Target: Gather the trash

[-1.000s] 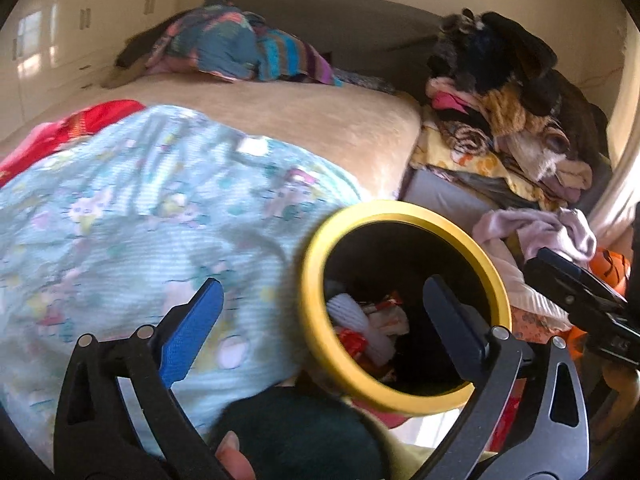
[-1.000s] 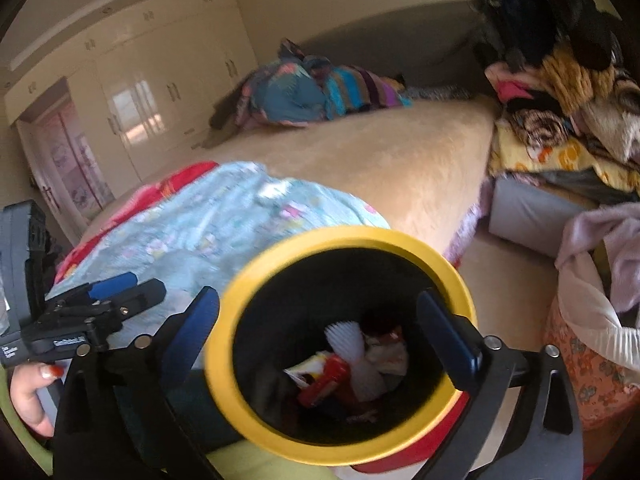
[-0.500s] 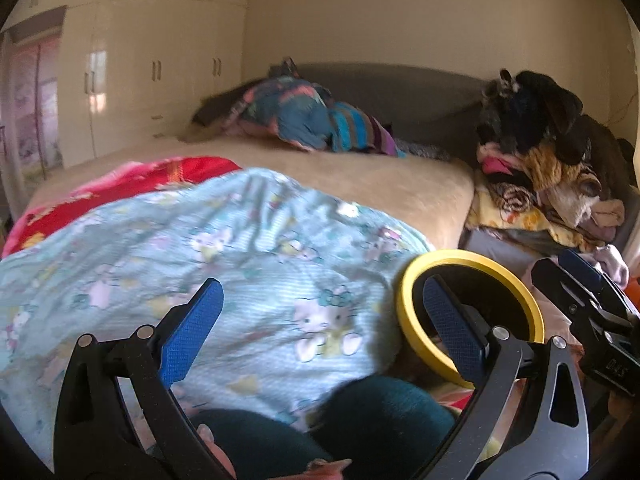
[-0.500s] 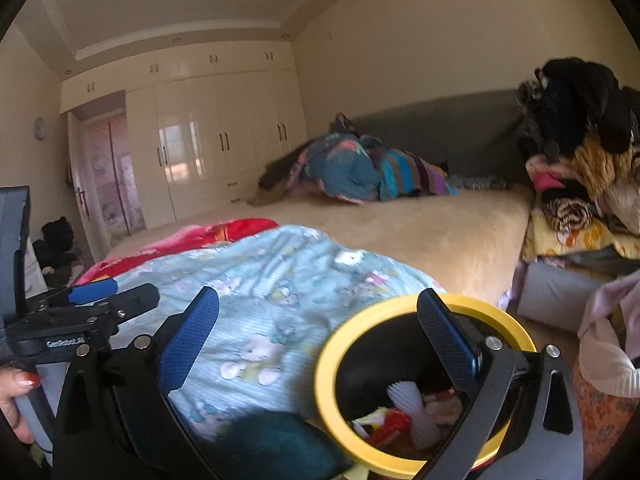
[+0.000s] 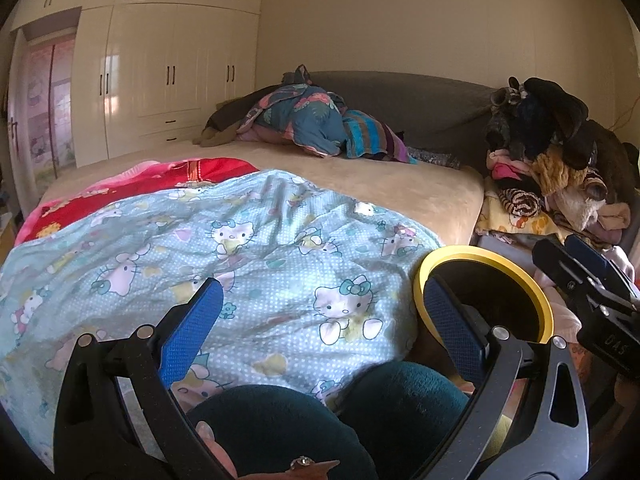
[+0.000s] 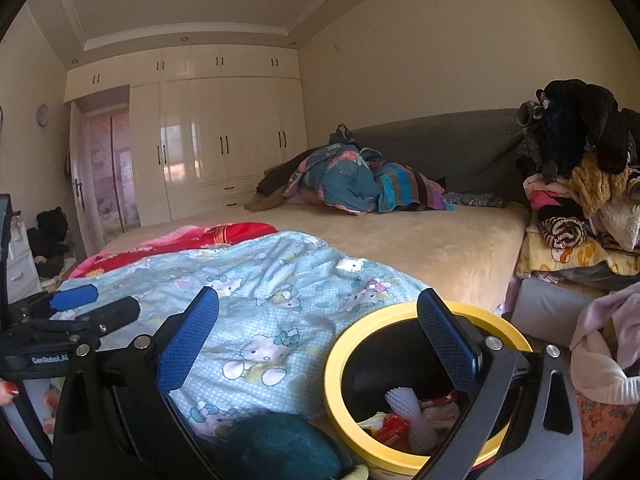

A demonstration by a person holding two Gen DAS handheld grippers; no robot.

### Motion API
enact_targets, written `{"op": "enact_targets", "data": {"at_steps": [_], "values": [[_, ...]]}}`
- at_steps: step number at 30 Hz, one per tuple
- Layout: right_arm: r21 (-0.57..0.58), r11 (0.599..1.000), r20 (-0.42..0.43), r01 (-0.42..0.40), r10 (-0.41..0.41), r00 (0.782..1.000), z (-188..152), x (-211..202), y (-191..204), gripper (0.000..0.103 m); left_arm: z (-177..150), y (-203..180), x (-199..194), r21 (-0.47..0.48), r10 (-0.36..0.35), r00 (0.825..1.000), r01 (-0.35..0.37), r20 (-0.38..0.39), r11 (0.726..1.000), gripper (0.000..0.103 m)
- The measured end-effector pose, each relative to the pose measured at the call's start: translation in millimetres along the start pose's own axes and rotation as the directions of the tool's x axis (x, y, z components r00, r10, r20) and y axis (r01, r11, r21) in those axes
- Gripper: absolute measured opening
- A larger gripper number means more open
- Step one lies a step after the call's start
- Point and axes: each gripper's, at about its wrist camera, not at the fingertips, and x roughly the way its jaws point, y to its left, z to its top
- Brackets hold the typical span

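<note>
Left gripper (image 5: 320,320) sits low in the frame of its own camera, blue pads spread wide apart and nothing between them, only the pale blue cat-print quilt (image 5: 224,264) lying on the bed behind the gap. The bin (image 5: 536,300), black inside with a yellow rim, stands at the lower right of this view, just beside the edge of the quilt; the right-hand finger of the left gripper overlaps the bin's near left rim in the picture, though whether it touches cannot be told. At the far right edge of that view the other tool pokes in, dark with a blue tip. Over to the right wrist camera: the right gripper (image 6: 320,332) is wide open too, empty, with its left pad over the quilt and its right pad lined up over the bin's mouth, again contact unclear. Here the bin fills the lower centre-right of the frame and you can look straight down into it: the trash (image 6: 404,412) is in the bottom, a white foam net sleeve with red and yellow wrappers around it, all lying below and between the two pads, closer to the right one. A dark teal plush shape (image 6: 276,448) sits at the bottom centre, just left of the bin. Beyond, a tan bed (image 6: 400,236) stretches to the upper middle, a heap of clothes (image 6: 580,184) piles at the right edge, and glossy cream wardrobes (image 6: 224,140) fill the upper left.
</note>
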Motion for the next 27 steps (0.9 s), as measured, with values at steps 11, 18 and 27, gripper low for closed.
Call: {"op": "enact_targets", "data": {"at_steps": [11, 18, 27], "values": [[0.009, 1.000, -0.020, 0.012, -0.012, 1.000, -5.5, 5.5, -1.7, 0.097, -1.5, -0.5, 1.1, -0.006, 0.003, 1.000, -0.003, -0.002, 1.000, 0.092], [0.009, 1.000, -0.021, 0.011, -0.011, 1.000, -5.5, 5.7, -1.6, 0.097, -1.4, -0.3, 0.7, -0.007, 0.003, 1.000, -0.003, -0.002, 1.000, 0.092], [0.010, 1.000, -0.023, 0.016, -0.015, 1.000, -6.7, 6.1, -2.1, 0.097, -1.6, 0.8, 0.9, -0.008, 0.003, 1.000, -0.003, -0.002, 1.000, 0.092]]}}
